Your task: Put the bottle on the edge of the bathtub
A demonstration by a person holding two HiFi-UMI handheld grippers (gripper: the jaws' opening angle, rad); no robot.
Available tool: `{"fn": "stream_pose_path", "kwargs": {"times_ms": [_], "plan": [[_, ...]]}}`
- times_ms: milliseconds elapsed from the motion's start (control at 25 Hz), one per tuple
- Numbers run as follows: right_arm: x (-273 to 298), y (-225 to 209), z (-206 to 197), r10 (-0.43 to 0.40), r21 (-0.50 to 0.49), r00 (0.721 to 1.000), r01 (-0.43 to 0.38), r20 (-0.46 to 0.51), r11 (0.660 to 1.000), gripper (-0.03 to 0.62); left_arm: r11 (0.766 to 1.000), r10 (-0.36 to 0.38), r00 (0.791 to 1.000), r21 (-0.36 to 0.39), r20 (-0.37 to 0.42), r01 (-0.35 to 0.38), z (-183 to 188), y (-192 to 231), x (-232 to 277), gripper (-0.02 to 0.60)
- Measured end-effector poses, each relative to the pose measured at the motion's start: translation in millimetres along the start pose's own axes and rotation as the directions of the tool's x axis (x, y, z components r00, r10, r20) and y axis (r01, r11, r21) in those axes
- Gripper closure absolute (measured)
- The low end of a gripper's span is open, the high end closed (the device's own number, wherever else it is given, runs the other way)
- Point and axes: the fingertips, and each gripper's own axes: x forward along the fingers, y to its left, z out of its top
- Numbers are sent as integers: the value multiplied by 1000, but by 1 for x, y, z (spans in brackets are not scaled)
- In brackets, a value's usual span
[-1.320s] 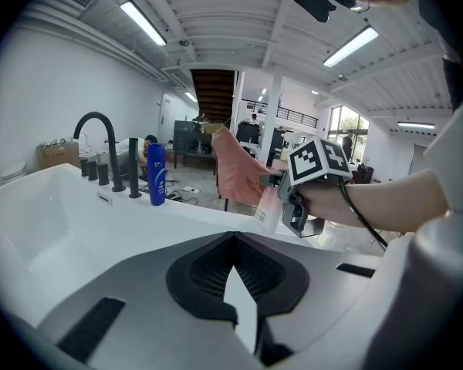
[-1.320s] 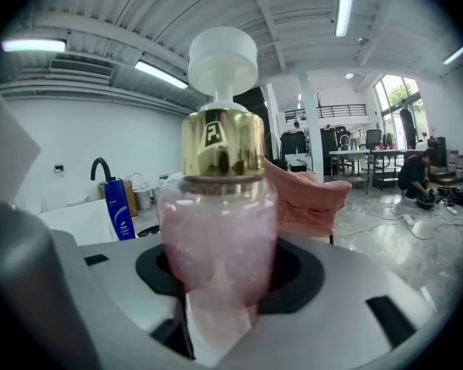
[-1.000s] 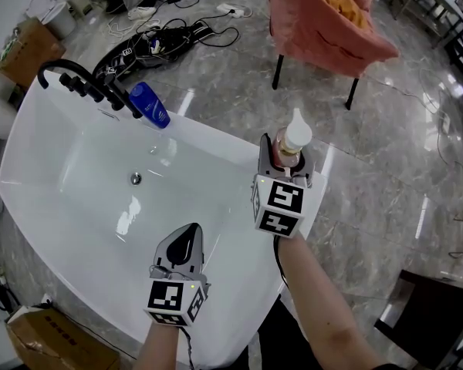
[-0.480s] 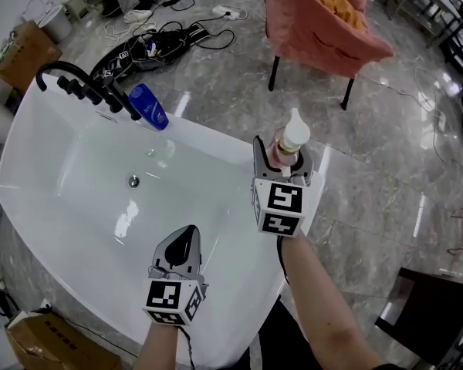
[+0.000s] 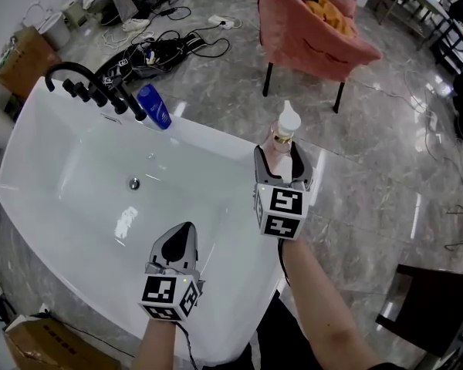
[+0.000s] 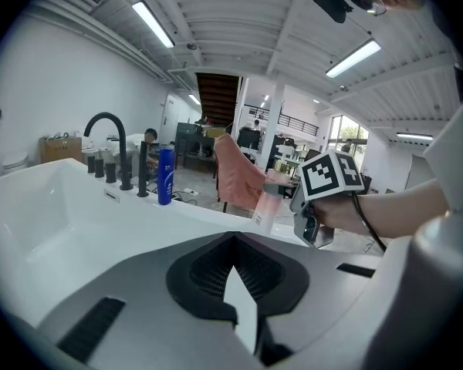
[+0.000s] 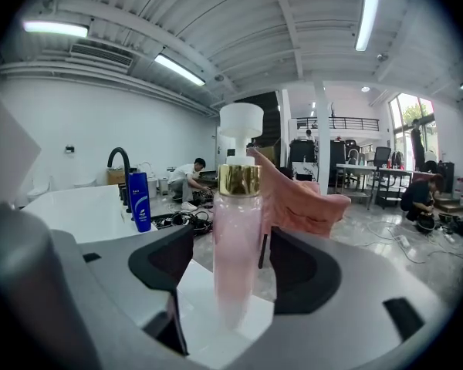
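A clear pink bottle (image 5: pixel 280 141) with a gold collar and white cap stands upright on the white bathtub's rim (image 5: pixel 216 139) at its right end. My right gripper (image 5: pixel 283 168) is around the bottle (image 7: pixel 237 237); its jaws are opening, and a thin gap shows on each side between pad and bottle. My left gripper (image 5: pixel 177 243) hovers over the near side of the tub, shut and empty. In the left gripper view the bottle (image 6: pixel 265 206) shows beside the right gripper's marker cube (image 6: pixel 329 177).
A blue bottle (image 5: pixel 153 105) stands on the far rim next to the black faucet (image 5: pixel 81 79). Behind the tub are a pink chair (image 5: pixel 309 29), cables (image 5: pixel 166 48) on the marble floor and a cardboard box (image 5: pixel 19 48). A person crouches at the top left.
The right gripper's jaws have spread away from the bottle and the gripper has drawn back slightly, so more of the bottle shows. The left gripper has hardly moved.
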Motion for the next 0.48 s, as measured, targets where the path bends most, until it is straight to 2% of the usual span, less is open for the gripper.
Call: {"fn": "stream_pose_path", "kwargs": {"times_ms": [280, 480], "plan": [[-55, 8, 0, -5, 14, 1000, 5, -8, 1000, 292, 1000, 7, 999, 3, 51, -8, 8, -3, -49, 567], [-108, 23, 13, 29, 13, 999, -29, -20, 1000, 292, 1000, 2, 997, -14, 74, -1, 9, -16, -106, 566]]}}
